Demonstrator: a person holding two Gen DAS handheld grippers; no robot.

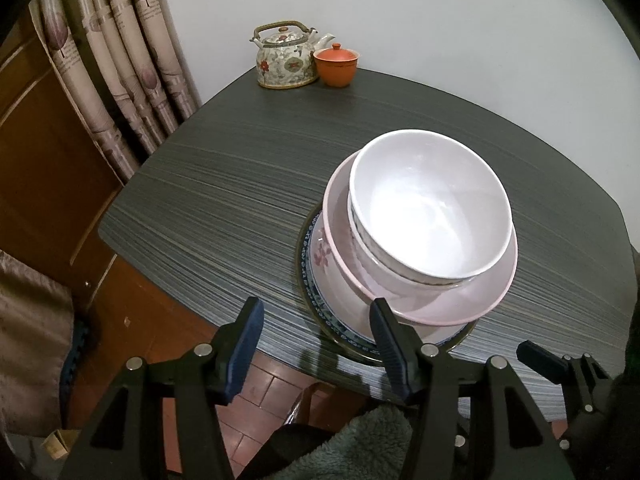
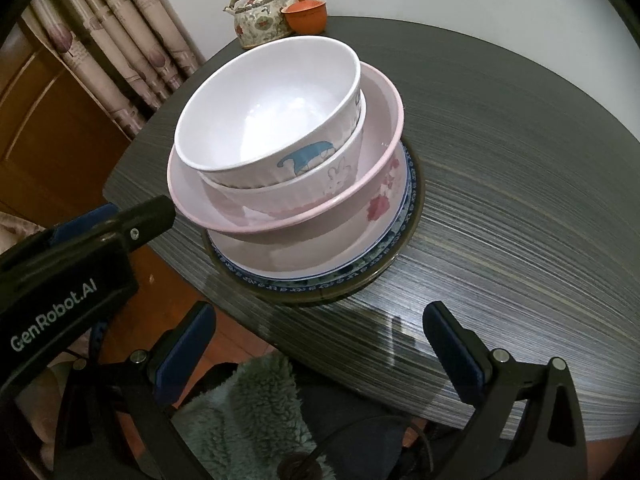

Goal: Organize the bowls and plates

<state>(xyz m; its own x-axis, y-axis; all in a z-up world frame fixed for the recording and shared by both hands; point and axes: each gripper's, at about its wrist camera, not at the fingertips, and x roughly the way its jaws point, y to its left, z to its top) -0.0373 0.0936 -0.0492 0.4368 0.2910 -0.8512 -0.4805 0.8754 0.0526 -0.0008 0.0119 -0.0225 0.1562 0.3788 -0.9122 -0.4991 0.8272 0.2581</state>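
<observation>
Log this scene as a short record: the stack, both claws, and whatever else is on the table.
stack: white bowl on top, nested in ribbed bowl, inside pink bowl, on blue-patterned plate
stack place: near edge of dark table
left claw: open, empty, beside the stack
right claw: open, empty, short of the stack
far corner: teapot, orange lidded cup

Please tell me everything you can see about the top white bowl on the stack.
The top white bowl is round, glossy, plain white inside and empty. Its outer wall carries a blue cartoon print. It sits upright, slightly tilted, nested in a ribbed white bowl, which rests in a pink-rimmed dish above the plates. No gripper touches it.
</observation>
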